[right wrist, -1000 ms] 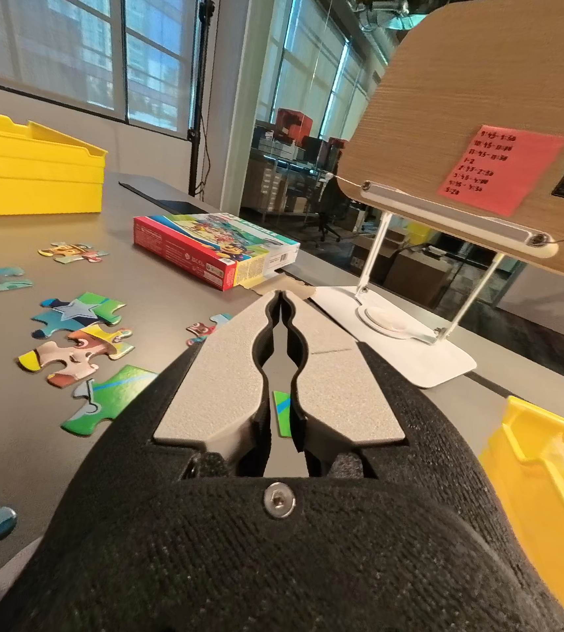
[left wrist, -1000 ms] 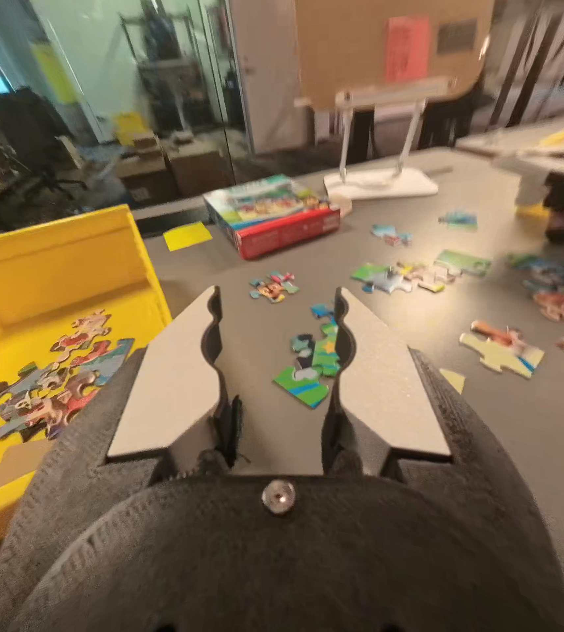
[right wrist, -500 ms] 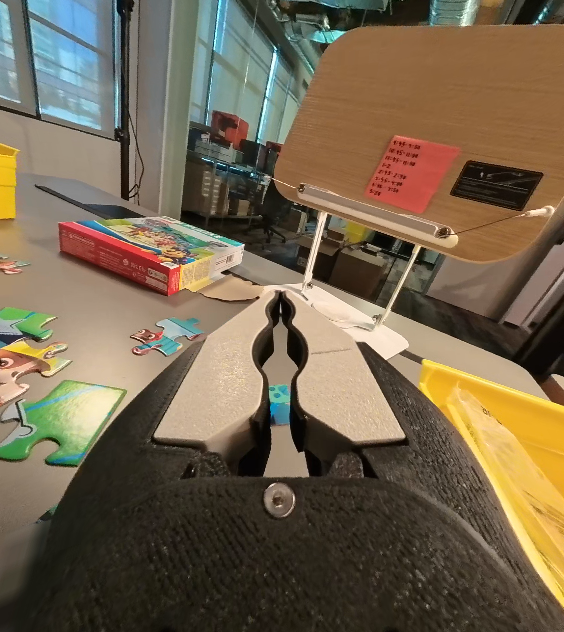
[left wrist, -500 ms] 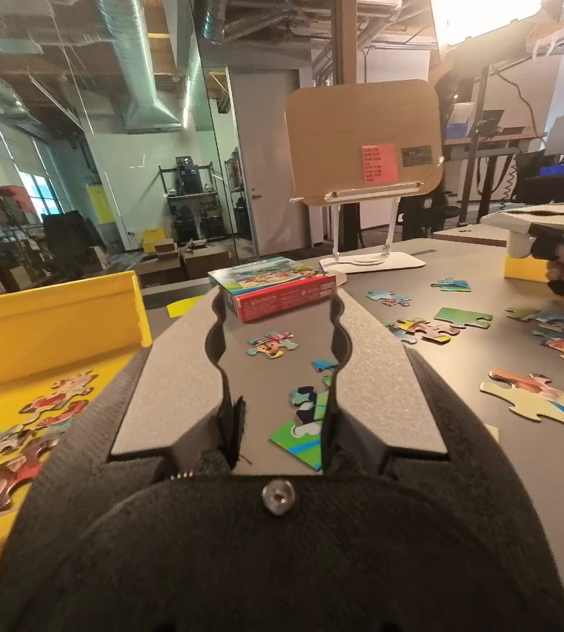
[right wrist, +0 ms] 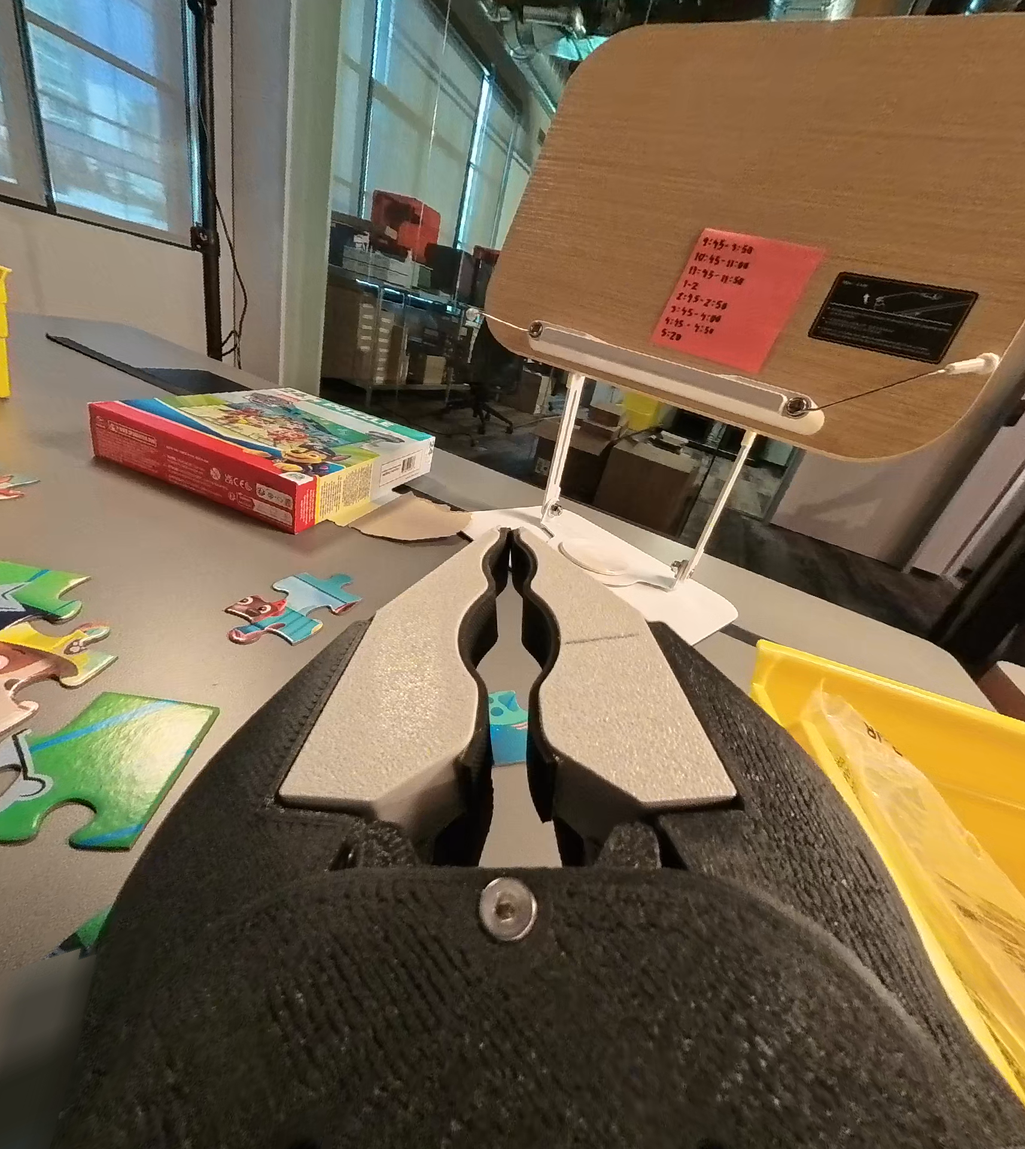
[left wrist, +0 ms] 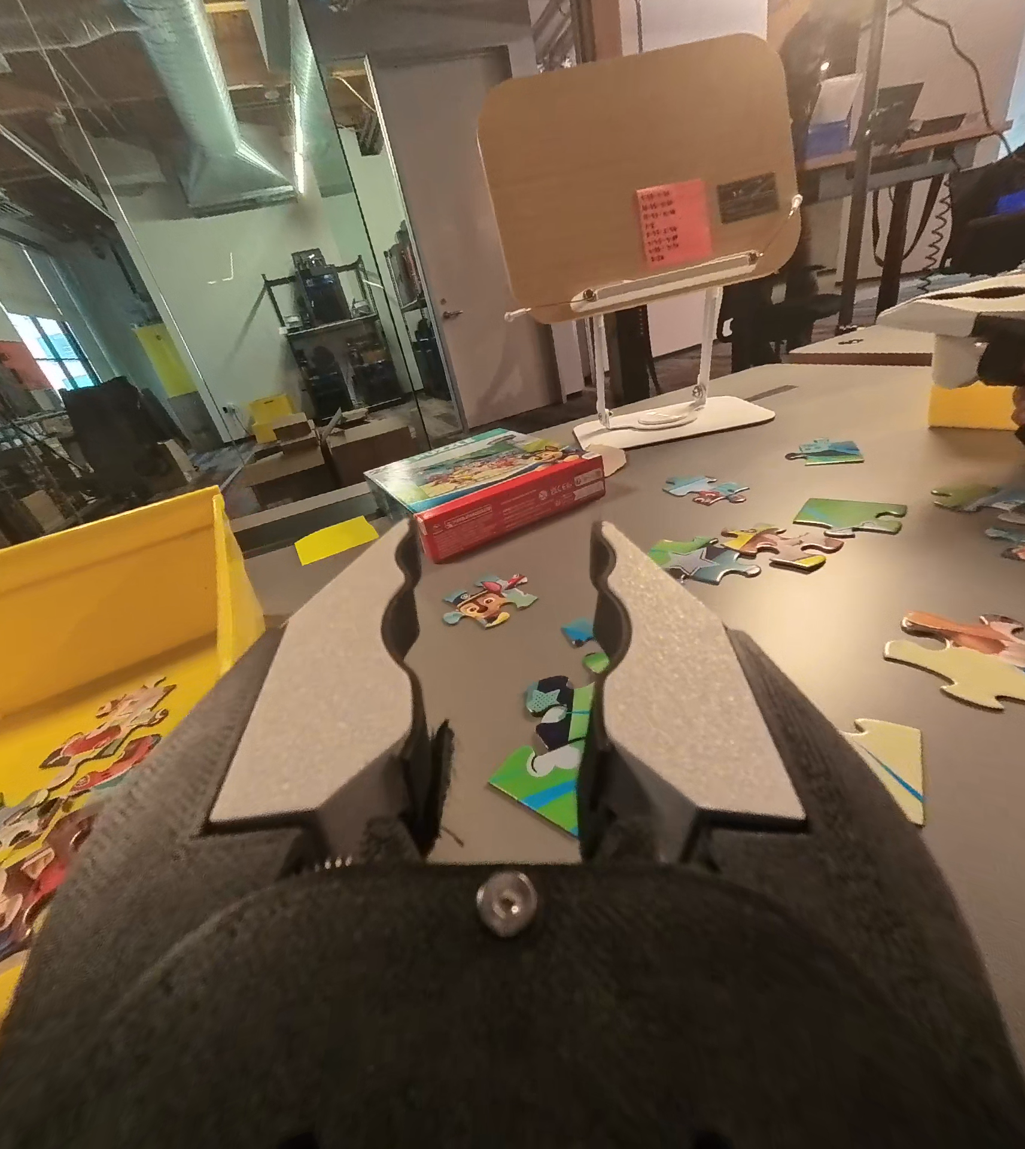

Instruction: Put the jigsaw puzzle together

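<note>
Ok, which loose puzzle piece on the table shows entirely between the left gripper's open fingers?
The puppy-face piece, lying just before the red puzzle box; the others are partly hidden or off to the right.

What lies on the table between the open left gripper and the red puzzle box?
In the left wrist view, one loose puzzle piece with a cartoon pup lies flat on the grey table between the left gripper and the puzzle box, touching neither.

L gripper (left wrist: pixel 505 547) open over grey table (left wrist: pixel 808 715), puzzle pcs (left wrist: pixel 488 600) scattered, yellow bin (left wrist: pixel 62 597) left
</note>
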`<state>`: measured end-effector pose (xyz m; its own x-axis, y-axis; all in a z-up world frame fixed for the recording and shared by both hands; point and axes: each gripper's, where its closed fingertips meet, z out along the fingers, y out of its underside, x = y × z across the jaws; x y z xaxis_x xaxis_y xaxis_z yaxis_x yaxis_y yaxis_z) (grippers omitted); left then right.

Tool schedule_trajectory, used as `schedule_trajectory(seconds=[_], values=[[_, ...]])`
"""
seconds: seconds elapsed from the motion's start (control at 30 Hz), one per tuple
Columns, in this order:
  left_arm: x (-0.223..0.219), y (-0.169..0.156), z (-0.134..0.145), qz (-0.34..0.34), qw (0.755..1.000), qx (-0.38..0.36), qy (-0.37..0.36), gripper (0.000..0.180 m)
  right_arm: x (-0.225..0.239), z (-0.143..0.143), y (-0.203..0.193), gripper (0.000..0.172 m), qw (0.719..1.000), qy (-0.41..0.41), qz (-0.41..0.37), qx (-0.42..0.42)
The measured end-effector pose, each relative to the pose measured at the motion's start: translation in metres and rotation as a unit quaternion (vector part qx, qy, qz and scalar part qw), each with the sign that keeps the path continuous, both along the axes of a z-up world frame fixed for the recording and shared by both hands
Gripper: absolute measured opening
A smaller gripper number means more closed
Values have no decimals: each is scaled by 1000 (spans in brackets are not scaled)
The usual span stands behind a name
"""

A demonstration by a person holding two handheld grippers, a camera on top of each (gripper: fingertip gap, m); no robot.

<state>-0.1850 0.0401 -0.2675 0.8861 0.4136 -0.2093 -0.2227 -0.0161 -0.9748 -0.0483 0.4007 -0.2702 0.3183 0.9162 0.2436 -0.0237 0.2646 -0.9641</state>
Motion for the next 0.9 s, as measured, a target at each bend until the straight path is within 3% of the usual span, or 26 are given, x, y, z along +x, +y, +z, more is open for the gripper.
schedule_trajectory(seconds=[0.9], values=[[1,6,-10,-2,999,-33,3,47,-3,-3,-4,0,1000,-7,21,-9]])
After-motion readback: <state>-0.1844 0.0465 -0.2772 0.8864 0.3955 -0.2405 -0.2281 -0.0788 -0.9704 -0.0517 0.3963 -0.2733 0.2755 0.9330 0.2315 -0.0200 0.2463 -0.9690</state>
